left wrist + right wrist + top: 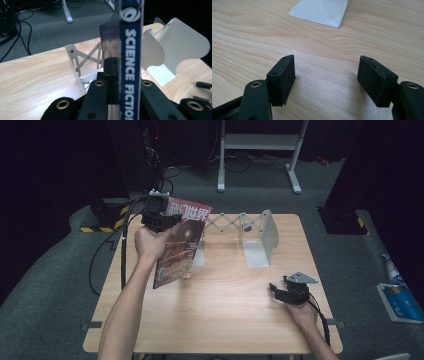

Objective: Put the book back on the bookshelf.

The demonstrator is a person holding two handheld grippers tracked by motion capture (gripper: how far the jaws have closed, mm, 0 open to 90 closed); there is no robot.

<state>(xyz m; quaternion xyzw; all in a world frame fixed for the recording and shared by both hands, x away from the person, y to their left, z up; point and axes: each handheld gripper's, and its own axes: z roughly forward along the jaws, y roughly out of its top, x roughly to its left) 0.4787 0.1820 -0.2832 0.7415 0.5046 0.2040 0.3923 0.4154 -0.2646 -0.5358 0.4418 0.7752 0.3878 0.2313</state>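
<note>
Glossy magazine (179, 242), upright, clamped in your left gripper (113, 75): fingers (108, 66) closed on the top edge beside the blue spine, pages hanging below over the table (220, 310). Keep it vertical and steer it toward the gap in the white expandable bookend (260, 237) just beyond. Right gripper (327, 77): fingers spread wide, nothing between them, resting low, well apart from the magazine.
</note>
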